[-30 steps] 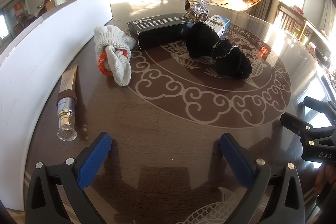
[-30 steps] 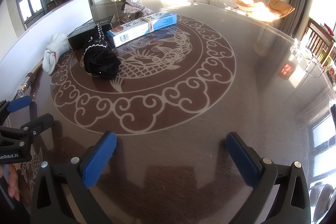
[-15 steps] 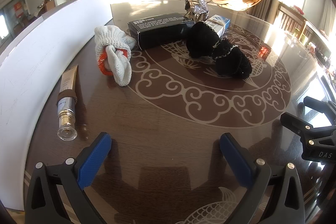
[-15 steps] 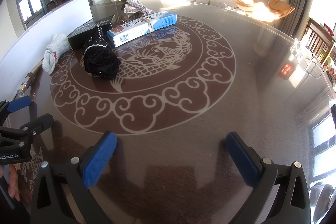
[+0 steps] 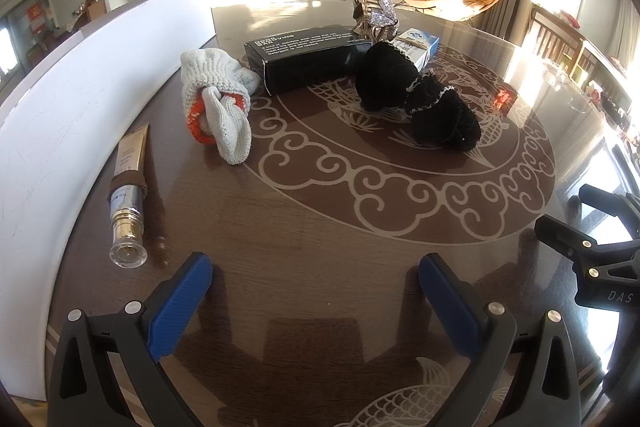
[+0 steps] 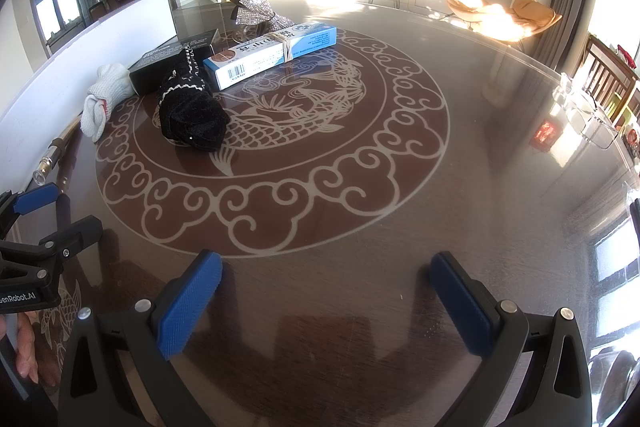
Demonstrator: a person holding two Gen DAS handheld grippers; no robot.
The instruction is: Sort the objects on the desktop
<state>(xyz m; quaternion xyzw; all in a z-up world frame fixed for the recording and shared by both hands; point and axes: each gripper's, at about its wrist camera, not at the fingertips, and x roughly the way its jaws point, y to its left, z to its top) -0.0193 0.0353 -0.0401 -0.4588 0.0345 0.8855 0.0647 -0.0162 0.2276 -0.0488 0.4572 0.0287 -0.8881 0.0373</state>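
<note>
Two claws hang low over the near edge of a round dark tabletop [image 5: 320, 227] with a pale fish-and-cloud pattern, and both stand wide apart with nothing between their blue pads. In the left wrist view the left claw [image 5: 316, 283] sits at 6 o'clock, and the right claw's black frame shows at 3 o'clock. In the right wrist view the right claw [image 6: 326, 277] is at 6 o'clock, with the left claw at 8 o'clock.

All the desktop objects lie well beyond both claws, toward the far left part of the tabletop. From the left wrist view, a cosmetic tube [image 5: 128, 197] with a gold neck and clear cap lies at 9 o'clock, just beside a curved white board [image 5: 72, 115] that stands along the table's left edge. A white knit glove [image 5: 218, 103] with an orange cuff is at 11 o'clock. Touching its far side is a black box [image 5: 308, 57] with white print, at 12 o'clock. A black fuzzy cloth [image 5: 420, 99] with a beaded trim lies at 1 o'clock on the fish pattern. Behind it a blue and white box [image 5: 418, 43] peeks out, and a silvery glittering ornament [image 5: 378, 13] stands past that.

From the right wrist view, the blue and white box [image 6: 272, 53] is bound by a rubber band, and the black fuzzy cloth [image 6: 192, 107] rests against its near end.
</note>
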